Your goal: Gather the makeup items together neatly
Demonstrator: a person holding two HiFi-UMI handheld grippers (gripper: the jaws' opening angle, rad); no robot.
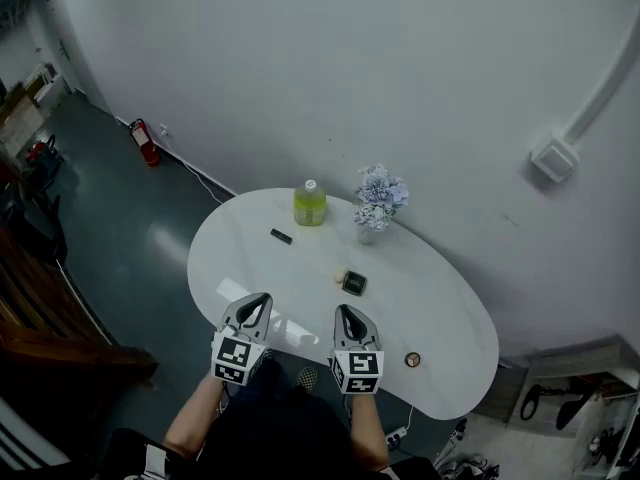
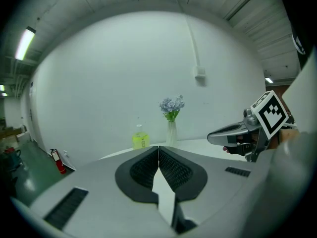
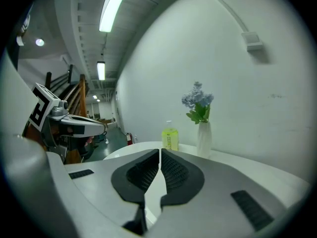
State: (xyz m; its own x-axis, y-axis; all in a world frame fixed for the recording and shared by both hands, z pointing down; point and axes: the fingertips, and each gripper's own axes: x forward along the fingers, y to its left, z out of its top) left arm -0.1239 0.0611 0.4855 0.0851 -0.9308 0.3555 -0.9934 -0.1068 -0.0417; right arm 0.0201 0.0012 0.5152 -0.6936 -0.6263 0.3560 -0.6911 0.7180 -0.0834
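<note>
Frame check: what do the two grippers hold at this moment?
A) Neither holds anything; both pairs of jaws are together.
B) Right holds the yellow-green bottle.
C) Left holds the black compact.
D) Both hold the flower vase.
A: the left gripper and right gripper each show jaws meeting with nothing between, while the black compact and yellow-green bottle sit on the table beyond them.

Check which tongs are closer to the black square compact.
Right. The right tongs sit just below the black compact in the head view; left tongs are farther off, down to its left.
</note>
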